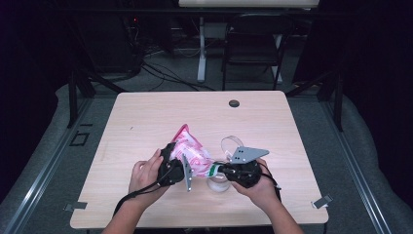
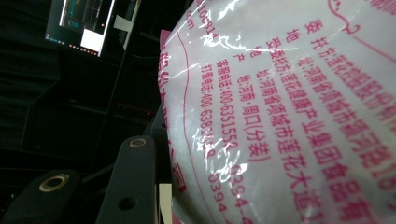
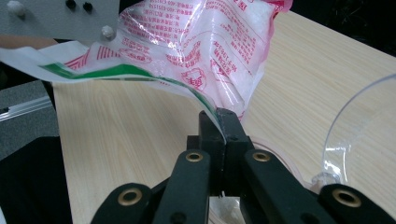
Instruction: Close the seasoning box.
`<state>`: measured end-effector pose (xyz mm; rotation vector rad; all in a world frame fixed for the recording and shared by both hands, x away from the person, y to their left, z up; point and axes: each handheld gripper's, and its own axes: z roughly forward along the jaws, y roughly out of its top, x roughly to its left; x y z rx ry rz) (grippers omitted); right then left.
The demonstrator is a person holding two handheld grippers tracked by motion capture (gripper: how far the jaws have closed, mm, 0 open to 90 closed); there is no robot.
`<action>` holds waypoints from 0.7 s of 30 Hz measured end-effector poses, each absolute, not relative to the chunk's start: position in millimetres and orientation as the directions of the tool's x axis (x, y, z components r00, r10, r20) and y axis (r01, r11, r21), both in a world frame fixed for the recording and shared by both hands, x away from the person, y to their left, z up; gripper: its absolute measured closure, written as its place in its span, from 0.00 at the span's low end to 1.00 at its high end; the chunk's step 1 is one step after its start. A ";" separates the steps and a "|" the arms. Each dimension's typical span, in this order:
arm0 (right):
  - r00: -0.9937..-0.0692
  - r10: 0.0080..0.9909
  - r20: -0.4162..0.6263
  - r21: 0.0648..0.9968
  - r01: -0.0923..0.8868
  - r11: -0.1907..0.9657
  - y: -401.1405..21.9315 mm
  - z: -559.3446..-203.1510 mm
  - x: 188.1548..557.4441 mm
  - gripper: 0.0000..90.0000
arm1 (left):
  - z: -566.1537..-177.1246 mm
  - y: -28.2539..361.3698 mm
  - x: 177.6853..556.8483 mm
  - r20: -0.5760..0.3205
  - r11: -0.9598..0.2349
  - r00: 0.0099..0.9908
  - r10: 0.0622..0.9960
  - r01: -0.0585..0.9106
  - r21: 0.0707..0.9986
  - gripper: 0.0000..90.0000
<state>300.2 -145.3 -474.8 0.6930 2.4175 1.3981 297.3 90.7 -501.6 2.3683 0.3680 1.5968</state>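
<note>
Right gripper [image 3: 219, 122] jaws pinch bag [image 3: 205, 51] edge; left's apparently clasp its body.

high view: up above the person's side, looking forward and down over the whole table [image 1: 146, 117]
left gripper view: jammed right against the pink-printed bag [image 2: 289, 116]
right gripper view: low, close, along the tabletop
shared: all three catch that bag

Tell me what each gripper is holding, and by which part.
Both hold the pink-printed bag: the right gripper pinches its green-striped edge, and the left gripper grips its bulging body.
</note>
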 end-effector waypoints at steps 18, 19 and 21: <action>-0.843 0.537 0.023 0.856 0.294 0.425 -150.6 -480.5 301.2 1.00 | -498.8 85.8 297.0 0.894 -0.950 0.331 0.303 0.030 0.311 0.68; -0.843 0.537 0.024 0.857 0.294 0.424 -150.6 -480.5 301.2 1.00 | -498.5 85.8 296.8 0.896 -0.951 0.327 0.301 0.028 0.309 0.68; -0.844 0.536 0.025 0.857 0.294 0.423 -150.6 -480.3 301.1 1.00 | -497.3 85.6 296.4 0.898 -0.952 0.323 0.297 0.028 0.305 0.68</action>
